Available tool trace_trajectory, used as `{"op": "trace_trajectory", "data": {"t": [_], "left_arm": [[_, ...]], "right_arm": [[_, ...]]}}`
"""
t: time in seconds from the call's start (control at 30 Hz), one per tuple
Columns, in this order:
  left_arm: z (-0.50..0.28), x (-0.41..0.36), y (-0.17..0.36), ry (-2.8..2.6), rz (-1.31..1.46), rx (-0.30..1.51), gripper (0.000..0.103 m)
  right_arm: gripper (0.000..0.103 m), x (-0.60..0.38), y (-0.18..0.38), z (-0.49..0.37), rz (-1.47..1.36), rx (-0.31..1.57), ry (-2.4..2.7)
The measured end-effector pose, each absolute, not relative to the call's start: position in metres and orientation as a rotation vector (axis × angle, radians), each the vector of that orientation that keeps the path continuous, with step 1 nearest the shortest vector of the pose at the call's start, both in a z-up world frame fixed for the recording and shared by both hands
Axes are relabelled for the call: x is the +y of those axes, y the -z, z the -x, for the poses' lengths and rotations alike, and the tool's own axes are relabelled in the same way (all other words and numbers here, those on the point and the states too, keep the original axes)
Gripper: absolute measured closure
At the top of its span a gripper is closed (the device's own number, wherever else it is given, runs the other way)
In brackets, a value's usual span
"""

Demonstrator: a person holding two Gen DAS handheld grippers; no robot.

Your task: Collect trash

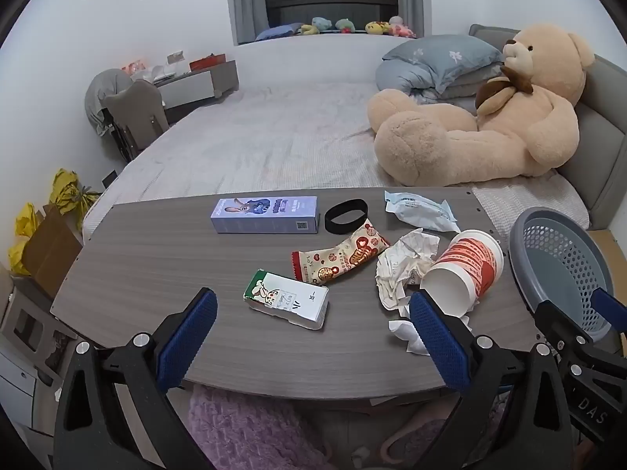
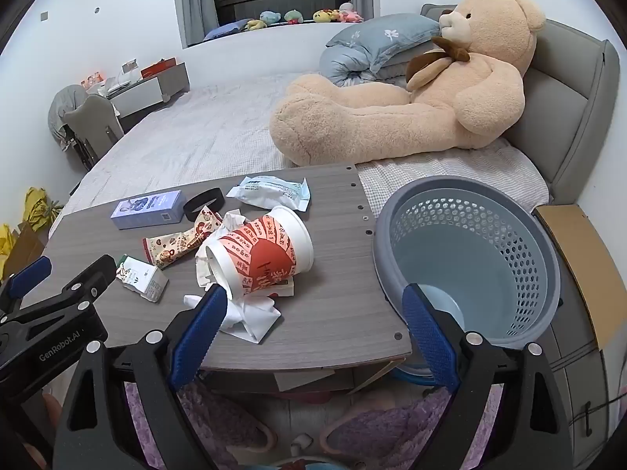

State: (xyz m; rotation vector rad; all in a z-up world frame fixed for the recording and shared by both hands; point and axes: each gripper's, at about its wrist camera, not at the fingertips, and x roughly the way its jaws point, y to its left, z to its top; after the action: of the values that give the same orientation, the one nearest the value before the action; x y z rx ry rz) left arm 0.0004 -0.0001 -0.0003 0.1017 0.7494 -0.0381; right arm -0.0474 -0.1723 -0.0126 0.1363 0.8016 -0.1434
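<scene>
A grey wood-grain bench (image 1: 164, 270) is set before a bed; the left tool (image 1: 313, 323) is held wide, empty, above a small carton (image 1: 288, 301). From the right wrist, the right tool (image 2: 313, 319) is likewise spread wide between a tipped paper cup (image 2: 266, 258) on crumpled tissue (image 2: 250, 319) and the grey basket (image 2: 548, 274).

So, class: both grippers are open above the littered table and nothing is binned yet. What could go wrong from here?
1. The paper cup lies tipped on crumpled tissue; a grab might crush it or drag the tissue off the table's near edge.
2. The basket stands beside the table, not on it, so a short drop may miss.
3. The purple box and black band may not be trash.
</scene>
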Motion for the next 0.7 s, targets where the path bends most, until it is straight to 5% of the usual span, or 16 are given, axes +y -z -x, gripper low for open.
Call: {"op": "trace_trajectory", "data": {"t": [0.7], "left_arm": [[0.0024,-0.0018,-0.0005,0.040,-0.101,0.744,0.006]], "right_arm": [[0.016,-0.1732,0.0110,0.0514,-0.138,0.796,0.142]]}}
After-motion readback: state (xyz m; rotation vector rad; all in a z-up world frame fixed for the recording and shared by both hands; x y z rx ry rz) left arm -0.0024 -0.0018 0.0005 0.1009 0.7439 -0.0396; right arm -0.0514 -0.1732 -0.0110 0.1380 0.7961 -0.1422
